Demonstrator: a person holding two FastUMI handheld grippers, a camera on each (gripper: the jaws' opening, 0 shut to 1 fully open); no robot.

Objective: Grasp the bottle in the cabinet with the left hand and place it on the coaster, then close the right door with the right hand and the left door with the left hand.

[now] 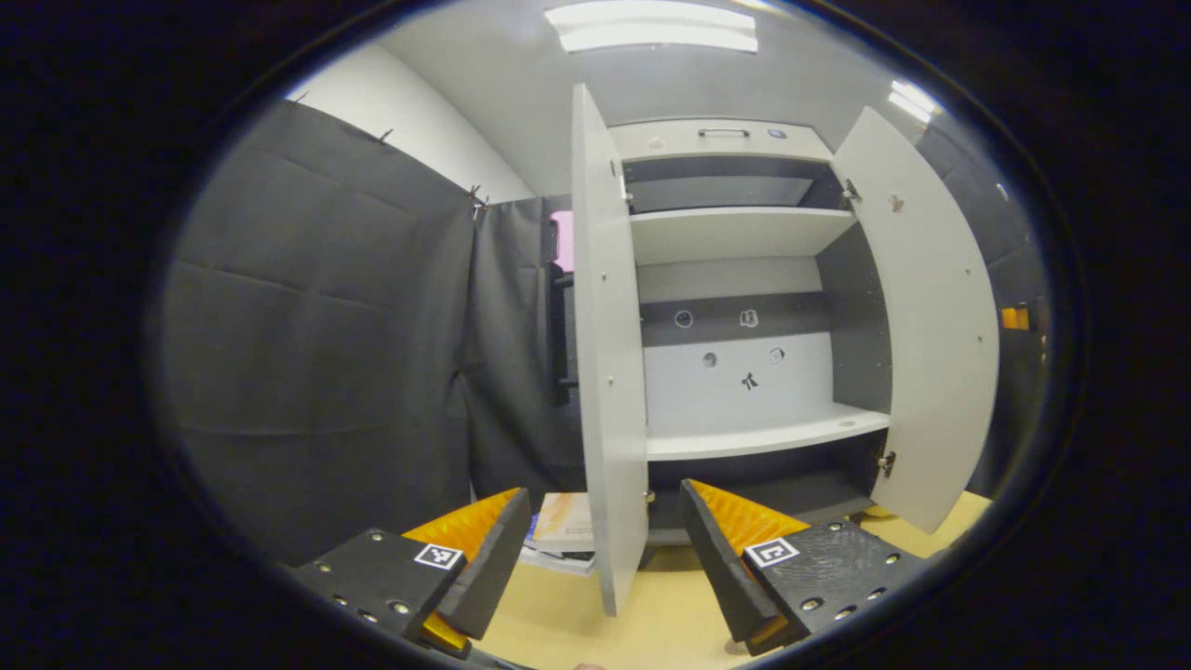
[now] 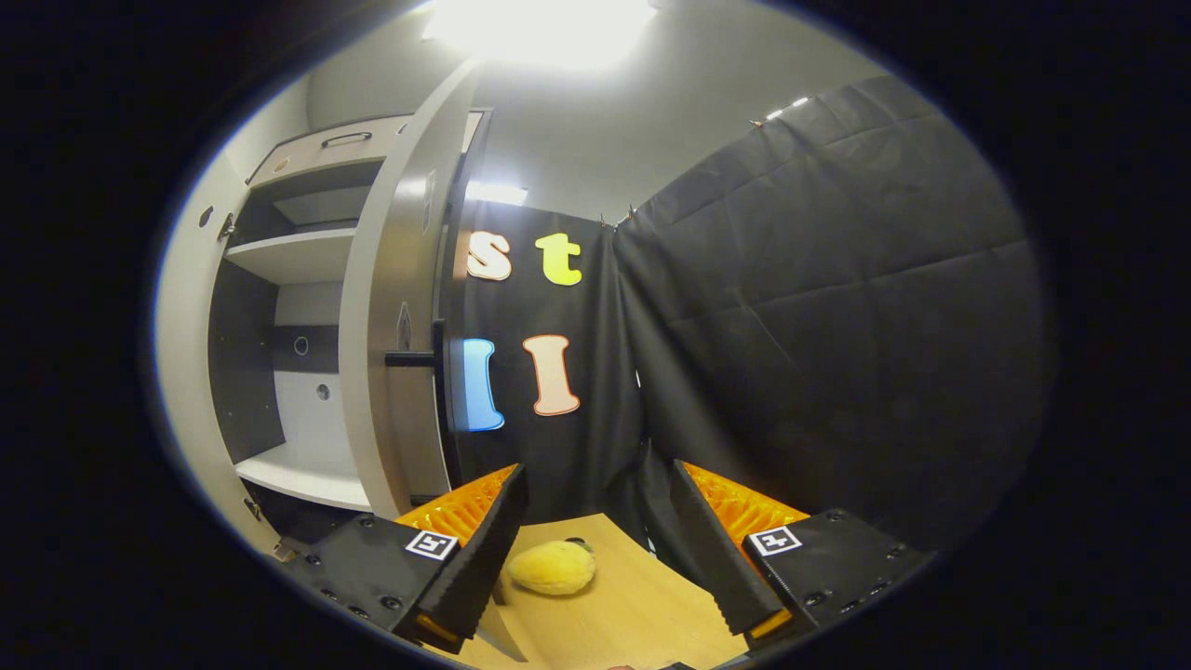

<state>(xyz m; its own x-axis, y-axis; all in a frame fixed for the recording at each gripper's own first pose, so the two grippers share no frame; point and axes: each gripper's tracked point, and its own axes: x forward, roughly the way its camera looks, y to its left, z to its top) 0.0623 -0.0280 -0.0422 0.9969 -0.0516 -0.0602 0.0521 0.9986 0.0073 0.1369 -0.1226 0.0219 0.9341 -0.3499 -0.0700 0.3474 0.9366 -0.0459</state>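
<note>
White cabinet [image 1: 744, 279] doors both swung open | left door [image 1: 609, 372] edge-on, right door [image 1: 935, 326] angled | left gripper [image 1: 605, 549] spread, empty | right gripper [image 2: 595, 549] spread, empty

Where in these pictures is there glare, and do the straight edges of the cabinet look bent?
In the right gripper view, the ceiling light is blown out to plain white and the right door curves strongly; in the left gripper view, the ceiling lamp is bright but keeps its outline, the left door bows slightly, and the cabinet shelves look sharp.
</note>
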